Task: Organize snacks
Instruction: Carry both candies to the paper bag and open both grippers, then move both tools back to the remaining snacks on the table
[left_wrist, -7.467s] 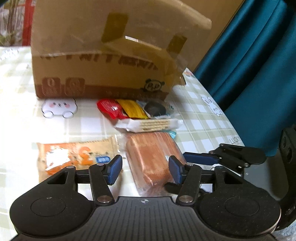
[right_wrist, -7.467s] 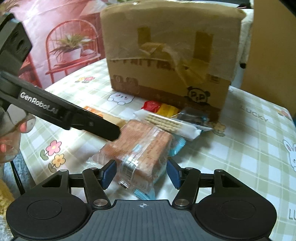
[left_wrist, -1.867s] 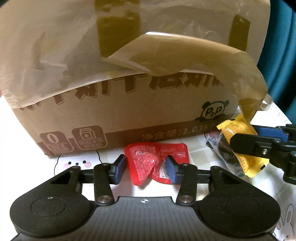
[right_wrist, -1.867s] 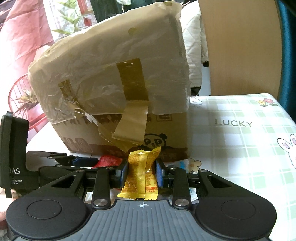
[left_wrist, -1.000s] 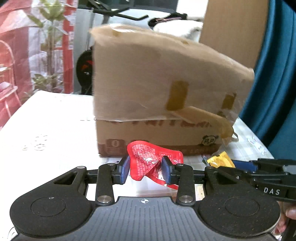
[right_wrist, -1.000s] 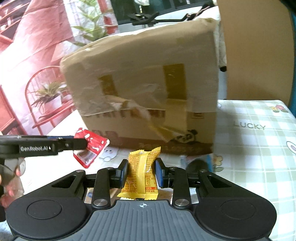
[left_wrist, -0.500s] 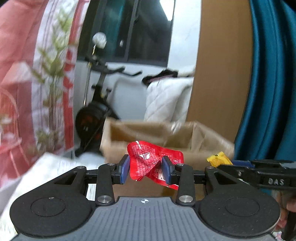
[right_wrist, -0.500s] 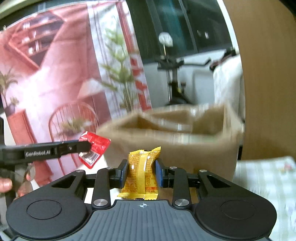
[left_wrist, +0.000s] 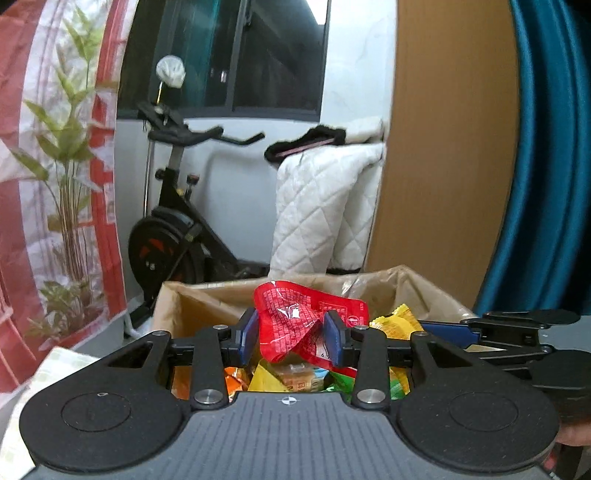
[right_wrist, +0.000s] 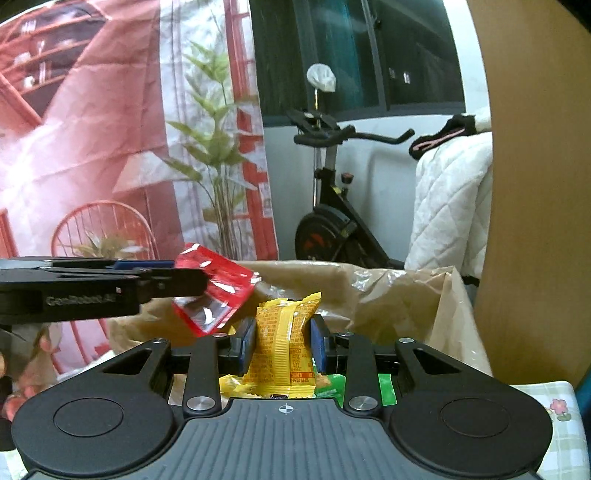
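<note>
My left gripper (left_wrist: 290, 332) holds a crumpled red snack packet (left_wrist: 295, 317) over the open cardboard box (left_wrist: 207, 291); its jaws are opening while the pads still touch the packet. My right gripper (right_wrist: 283, 343) is shut on an upright yellow snack packet (right_wrist: 282, 332), also above the box (right_wrist: 369, 288). Each view shows the other gripper beside it: the right gripper (left_wrist: 480, 328) with the yellow packet (left_wrist: 397, 321), and the left gripper (right_wrist: 184, 277) with the red packet (right_wrist: 210, 291). Several colourful snacks (left_wrist: 280, 380) lie inside the box.
Behind the box stand an exercise bike (left_wrist: 173, 236), a white quilt (left_wrist: 321, 206), a wooden panel (left_wrist: 443, 147) and a teal curtain (left_wrist: 546, 166). A corner of the checkered tablecloth (right_wrist: 546, 417) shows at the lower right. A person's fingers (right_wrist: 14, 387) hold the left gripper.
Both grippers have risen from beside the box front to above its open top, carrying their packets. The box inside with its snacks has come into view.
</note>
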